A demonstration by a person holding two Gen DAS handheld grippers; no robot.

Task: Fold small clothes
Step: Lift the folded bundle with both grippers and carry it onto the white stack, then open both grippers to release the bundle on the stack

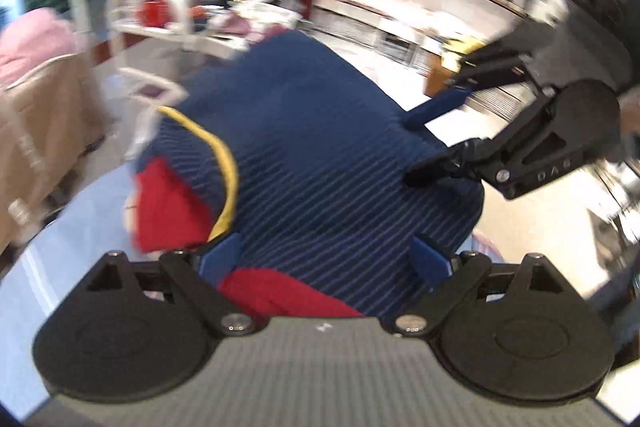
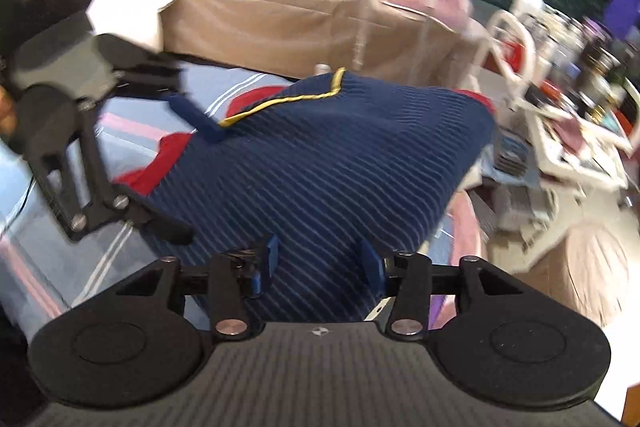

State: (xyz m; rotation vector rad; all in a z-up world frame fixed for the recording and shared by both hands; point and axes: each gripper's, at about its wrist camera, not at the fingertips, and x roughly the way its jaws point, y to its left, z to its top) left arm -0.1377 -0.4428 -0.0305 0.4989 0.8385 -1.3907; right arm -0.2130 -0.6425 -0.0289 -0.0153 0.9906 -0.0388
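A navy striped garment (image 1: pixel 320 147) with red patches and a yellow-edged opening lies on the table's light striped cloth (image 1: pixel 60 259). In the left wrist view my left gripper (image 1: pixel 326 259) stands wide open at the garment's near edge. Its blue pads (image 1: pixel 222 259) straddle the fabric without pinching it. My right gripper (image 1: pixel 416 147) comes in from the right, open, its lower finger over the garment's right side. The right wrist view shows the same garment (image 2: pixel 320 155), with the right gripper (image 2: pixel 318 263) open over the near hem and the left gripper (image 2: pixel 196 183) open at the left.
A bed with a tan cover (image 2: pixel 280 23) and loose red and pink clothes stands beyond the table. A white cart (image 2: pixel 560 131) crowded with bottles and small items stands at the right; it shows as the cart (image 1: pixel 180 19) in the left wrist view. Shelves line the far wall.
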